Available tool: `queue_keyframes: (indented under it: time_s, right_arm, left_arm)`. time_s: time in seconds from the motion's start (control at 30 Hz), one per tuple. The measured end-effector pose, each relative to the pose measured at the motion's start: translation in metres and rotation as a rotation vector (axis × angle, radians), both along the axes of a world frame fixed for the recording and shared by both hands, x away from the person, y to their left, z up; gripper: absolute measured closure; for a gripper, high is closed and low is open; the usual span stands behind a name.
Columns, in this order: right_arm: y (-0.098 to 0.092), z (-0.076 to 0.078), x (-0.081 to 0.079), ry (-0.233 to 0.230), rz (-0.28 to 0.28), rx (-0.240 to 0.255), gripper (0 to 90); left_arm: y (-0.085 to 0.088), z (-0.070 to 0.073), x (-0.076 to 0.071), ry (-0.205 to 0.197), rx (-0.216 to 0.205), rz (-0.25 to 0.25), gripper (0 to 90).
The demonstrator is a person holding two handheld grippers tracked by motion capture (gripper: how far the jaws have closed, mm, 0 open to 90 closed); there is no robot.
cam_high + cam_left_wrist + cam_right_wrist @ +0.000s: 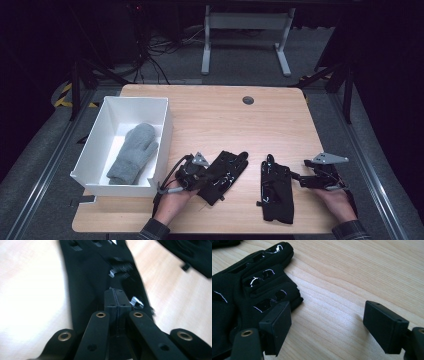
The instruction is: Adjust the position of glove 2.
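In the high view, two black gloves lie on the desk near its front edge. The left glove (223, 175) is tilted, its fingers point toward the far right, and the left gripper (192, 175) is at its cuff end. The right glove (276, 189) lies almost straight, just beside the right gripper (306, 179), which comes from the right side. A white box (161, 131) stands at the left edge of the desk and a grey mitten (133, 153) lies inside it. In the left gripper view, the picture is a little blurred; the two jaws are pressed together on the left glove (95, 272), with the black fabric caught between them, and part of the right glove (192, 250) is at the top right corner. In the right gripper view, the jaws stand wide apart with bare wood between them; the left jaw is at the edge of the right glove (249, 287), but whether it touches the fabric I cannot tell.
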State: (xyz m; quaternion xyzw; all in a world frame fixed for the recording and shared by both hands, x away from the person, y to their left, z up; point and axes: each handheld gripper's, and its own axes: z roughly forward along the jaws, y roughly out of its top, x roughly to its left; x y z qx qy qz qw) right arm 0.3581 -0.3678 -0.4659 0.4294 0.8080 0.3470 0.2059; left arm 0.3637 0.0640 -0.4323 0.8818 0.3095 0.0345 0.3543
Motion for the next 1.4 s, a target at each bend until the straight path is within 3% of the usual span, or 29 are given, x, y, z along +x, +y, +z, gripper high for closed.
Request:
queue_keyframes:
  time_s: [0.1, 0.23, 0.37, 0.73, 0.9, 1.17, 1.27, 1.4]
  right_arm:
    - [0.000, 0.000, 0.000, 0.000, 0.001, 0.001, 23.2]
    - [0.000, 0.000, 0.000, -0.001, 0.002, -0.002, 23.3]
    - [0.000, 0.000, 0.000, -0.002, 0.004, -0.001, 23.3]
    - [0.001, 0.000, 0.000, -0.003, 0.007, -0.003, 23.2]
    - [0.000, 0.000, 0.000, -0.004, 0.008, -0.003, 23.2]
    - [0.001, 0.000, 0.000, -0.003, 0.007, -0.002, 23.0]
    - [0.001, 0.000, 0.000, -0.003, 0.007, -0.002, 22.9]
    - [0.001, 0.000, 0.001, -0.002, 0.006, -0.001, 22.8]
  left_arm:
    - [0.001, -0.002, 0.012, 0.002, 0.000, 0.041, 90.0]
    - [0.001, -0.015, 0.020, 0.053, 0.049, 0.059, 90.0]
    - [-0.001, -0.017, 0.012, 0.083, 0.044, 0.036, 90.0]
    - [-0.019, -0.020, -0.007, 0.114, 0.010, -0.060, 90.0]
    - [-0.021, -0.017, -0.008, 0.096, 0.003, -0.062, 87.6]
    - [-0.012, -0.009, 0.016, 0.041, -0.049, 0.040, 67.1]
    - [-0.016, -0.009, 0.020, 0.032, -0.050, 0.045, 60.0]
    - [-0.024, -0.013, 0.022, 0.023, -0.034, 0.054, 57.8]
